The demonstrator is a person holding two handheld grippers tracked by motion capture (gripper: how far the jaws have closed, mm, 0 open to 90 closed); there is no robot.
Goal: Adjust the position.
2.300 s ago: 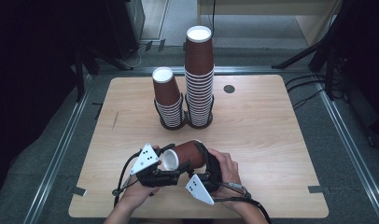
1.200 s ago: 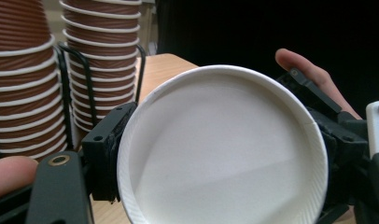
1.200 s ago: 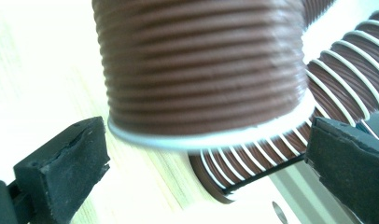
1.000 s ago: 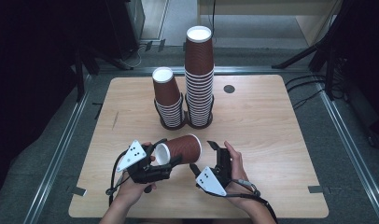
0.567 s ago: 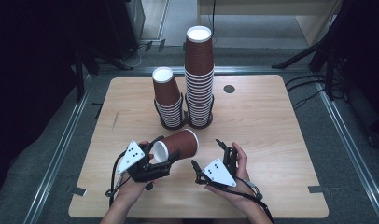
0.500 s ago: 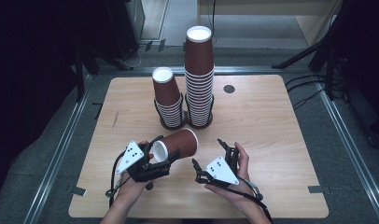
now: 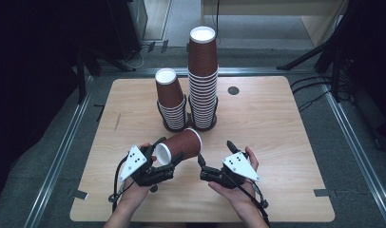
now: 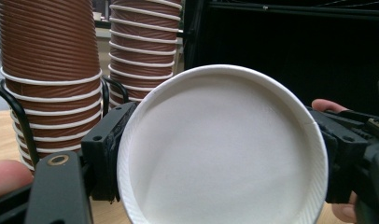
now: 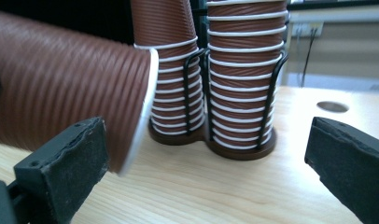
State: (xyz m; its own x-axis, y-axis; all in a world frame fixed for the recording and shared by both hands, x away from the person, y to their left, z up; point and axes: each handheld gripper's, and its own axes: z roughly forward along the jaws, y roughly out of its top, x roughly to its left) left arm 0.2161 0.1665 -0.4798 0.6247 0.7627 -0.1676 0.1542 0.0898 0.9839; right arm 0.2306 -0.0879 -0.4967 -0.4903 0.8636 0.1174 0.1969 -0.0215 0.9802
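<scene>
A: Left gripper (image 7: 163, 159) status?

B: Clamped on 1 brown paper cup (image 7: 181, 145), jaws pinching it near its closed base end. Cup lies sideways, rim end toward the short cup stack (image 7: 171, 102), just in front of it and off the table (image 7: 286, 123).

A: Right gripper (image 7: 215, 159)?

B: Jaws spread wide, nothing between the pads. It sits just right of the cup's rim, not touching.

A: Stacks?

B: 2 of them, each in a black wire holder (image 9: 269, 93). Tall cup stack (image 7: 202, 76) touches the right side of the short one.
</scene>
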